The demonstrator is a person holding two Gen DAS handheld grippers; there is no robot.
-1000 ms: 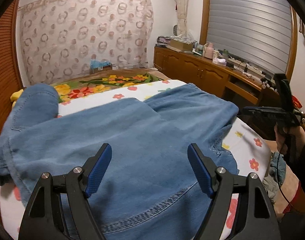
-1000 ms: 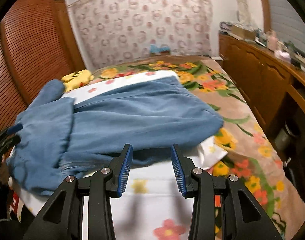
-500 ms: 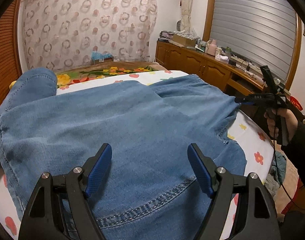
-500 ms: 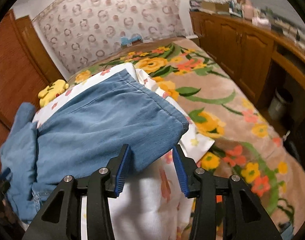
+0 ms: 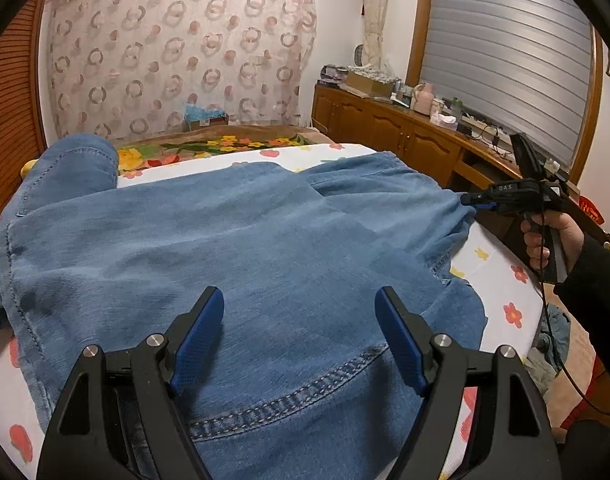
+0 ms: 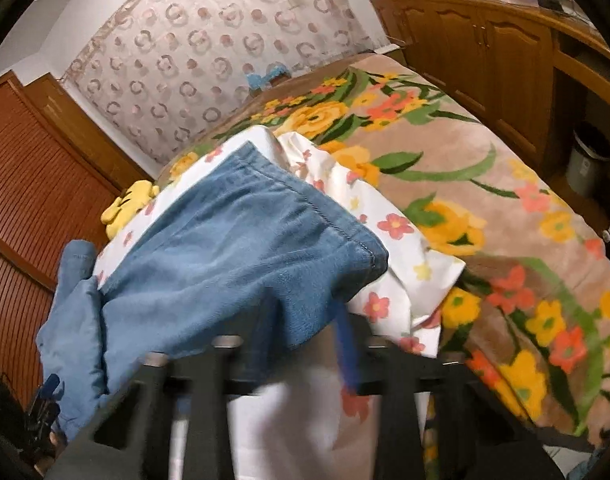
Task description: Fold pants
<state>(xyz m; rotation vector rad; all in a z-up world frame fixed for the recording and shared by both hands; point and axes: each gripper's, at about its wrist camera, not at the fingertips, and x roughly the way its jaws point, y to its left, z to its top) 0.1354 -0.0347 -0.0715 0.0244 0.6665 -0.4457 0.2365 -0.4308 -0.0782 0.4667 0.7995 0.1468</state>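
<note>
Blue jeans (image 5: 233, 240), spread crumpled on floral bedsheet (image 5: 501, 280), folding barely begun: left gripper (image 5: 299, 332) jaws wide above waistband; right gripper (image 5: 479, 200) at hem, grip indeterminate.

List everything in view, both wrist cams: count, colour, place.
jeans: 1, light blue denim, spread across the bed, hem end at the right gripper
sheet: 1, white with red and yellow flowers, under the jeans
blanket: 1, tan with yellow and orange flowers, covering the bed beyond the sheet
yellow plush: 1, yellow, at the bed edge by the brown slatted wall
curtain: 1, pale with pink rings, far wall
cabinet: 1, brown wood, cluttered top, along the shuttered window
bin: 1, grey, on the floor by the cabinet
left gripper: open, above the waistband
right gripper: at the hem; jaw state blurred
</note>
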